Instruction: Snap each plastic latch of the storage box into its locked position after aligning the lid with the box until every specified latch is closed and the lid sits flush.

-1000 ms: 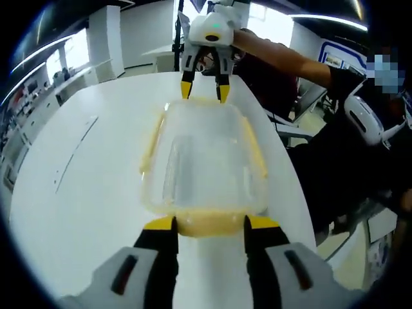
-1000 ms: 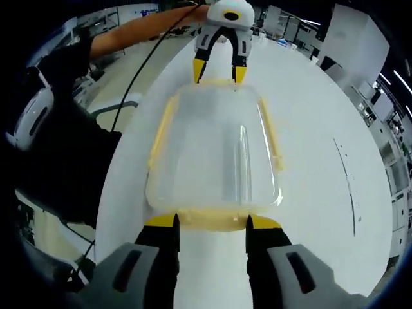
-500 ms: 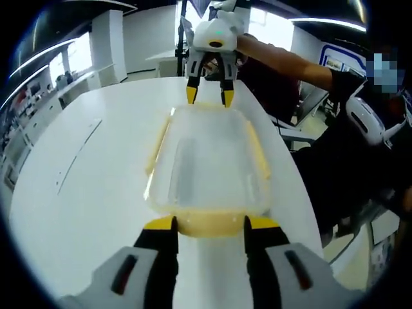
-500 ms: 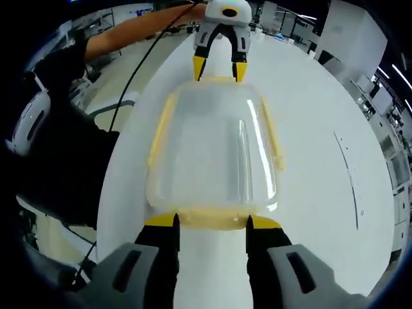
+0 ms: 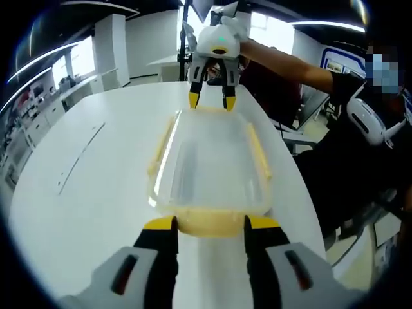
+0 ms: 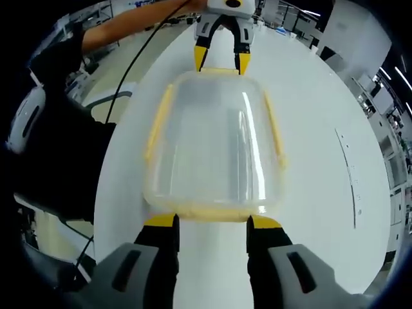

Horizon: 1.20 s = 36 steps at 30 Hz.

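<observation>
Both views are bright and evenly lit from overhead strips, which show as long white streaks near the top of the left gripper view. The white counter (image 5: 84, 193) is close to washed out. Glare runs in lines along the clear lid (image 6: 215, 145) (strongest toward its right side). Fisheye bending curves the counter edges; shadows are faint, focus fairly sharp.

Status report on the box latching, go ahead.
Left gripper and right gripper open, one at each end latch of the storage box. Lid on. Side latches state unclear. White table; nothing blocking.
</observation>
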Available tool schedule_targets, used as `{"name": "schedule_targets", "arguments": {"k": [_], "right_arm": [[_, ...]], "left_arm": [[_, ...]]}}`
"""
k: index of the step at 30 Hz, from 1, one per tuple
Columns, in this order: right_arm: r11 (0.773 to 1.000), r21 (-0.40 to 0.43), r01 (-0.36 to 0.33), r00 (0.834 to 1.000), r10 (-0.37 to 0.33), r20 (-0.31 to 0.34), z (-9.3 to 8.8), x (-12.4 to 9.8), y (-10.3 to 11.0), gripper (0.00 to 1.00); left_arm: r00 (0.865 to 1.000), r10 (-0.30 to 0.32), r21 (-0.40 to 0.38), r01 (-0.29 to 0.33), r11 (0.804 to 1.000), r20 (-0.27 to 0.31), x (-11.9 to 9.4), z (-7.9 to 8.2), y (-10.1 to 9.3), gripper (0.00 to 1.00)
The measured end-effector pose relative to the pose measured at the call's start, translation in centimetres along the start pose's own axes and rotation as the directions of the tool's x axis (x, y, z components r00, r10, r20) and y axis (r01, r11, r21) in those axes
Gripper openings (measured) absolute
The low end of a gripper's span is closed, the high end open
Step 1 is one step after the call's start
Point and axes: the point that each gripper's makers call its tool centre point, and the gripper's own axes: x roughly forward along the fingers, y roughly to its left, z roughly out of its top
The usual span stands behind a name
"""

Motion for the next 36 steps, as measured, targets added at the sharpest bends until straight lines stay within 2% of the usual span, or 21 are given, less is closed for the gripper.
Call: {"name": "schedule_targets", "arguments": {"k": [4, 7, 8, 17, 21, 24, 25, 27, 28, 29, 30, 34, 36], "right_arm": [[1.0, -0.003, 0.005, 1.0, -0.005, 0.02, -0.2, 0.0, 0.1, 0.4], [1.0, -0.016, 0.005, 0.999, -0.004, 0.041, -0.3, 0.1, 0.4, 0.45], [1.0, -0.016, 0.002, 0.998, -0.001, 0.055, -0.4, 0.1, 0.6, 0.47], [0.999, -0.019, 0.034, 0.989, -0.031, 0.147, -0.5, 0.0, 1.0, 0.55], [0.998, -0.015, 0.067, 0.977, -0.063, 0.203, -0.2, -0.1, 1.0, 0.59], [0.996, 0.011, 0.084, 0.959, -0.084, 0.27, 0.1, -0.3, 0.9, 0.64], [0.996, 0.013, 0.086, 0.958, -0.086, 0.274, 0.0, -0.3, 1.0, 0.66], [0.991, 0.021, 0.13, 0.938, -0.13, 0.322, 0.4, -0.5, 0.4, 0.67], [0.99, 0.031, 0.135, 0.927, -0.137, 0.349, 0.7, -0.6, 0.4, 0.67], [0.991, 0.038, 0.129, 0.923, -0.133, 0.361, 0.7, -0.6, 0.5, 0.69], [0.99, 0.05, 0.129, 0.91, -0.138, 0.392, 0.9, -0.8, 0.5, 0.7], [0.985, 0.073, 0.155, 0.894, -0.171, 0.414, 0.6, -0.3, 0.3, 0.75], [0.982, 0.09, 0.165, 0.879, -0.188, 0.438, 0.8, -0.1, 0.2, 0.78]], "left_arm": [[0.999, 0.014, 0.041, -0.013, 0.999, -0.037, 1.2, -0.7, -0.6, 0.4], [0.999, 0.019, 0.053, -0.017, 0.998, -0.037, 1.4, -0.6, -1.1, 0.41], [0.999, 0.024, 0.056, -0.022, 0.998, -0.037, 1.1, -0.7, -0.5, 0.42], [0.994, 0.08, 0.057, -0.075, 0.996, -0.075, 0.5, -1.3, 0.4, 0.49], [0.994, 0.093, 0.04, -0.09, 0.995, -0.054, 0.4, -1.0, 0.4, 0.56], [0.994, 0.104, 0.02, -0.103, 0.994, -0.03, 0.1, -0.6, 0.4, 0.62], [0.994, 0.112, 0.008, -0.112, 0.994, -0.016, -0.2, -0.4, 0.7, 0.64], [0.992, 0.123, -0.017, -0.123, 0.992, 0.021, -0.4, 0.1, 1.2, 0.68], [0.99, 0.133, -0.03, -0.132, 0.991, 0.041, -0.3, 0.3, 0.9, 0.7], [0.989, 0.141, -0.043, -0.139, 0.989, 0.048, -0.5, 0.3, 1.2, 0.72], [0.987, 0.148, -0.05, -0.146, 0.988, 0.056, -0.6, 0.3, 1.5, 0.74], [0.98, 0.173, -0.114, -0.162, 0.98, 0.102, -0.6, 0.6, 2.0, 0.77], [0.97, 0.179, -0.169, -0.152, 0.974, 0.163, -0.5, 1.4, 2.2, 0.78]]}}
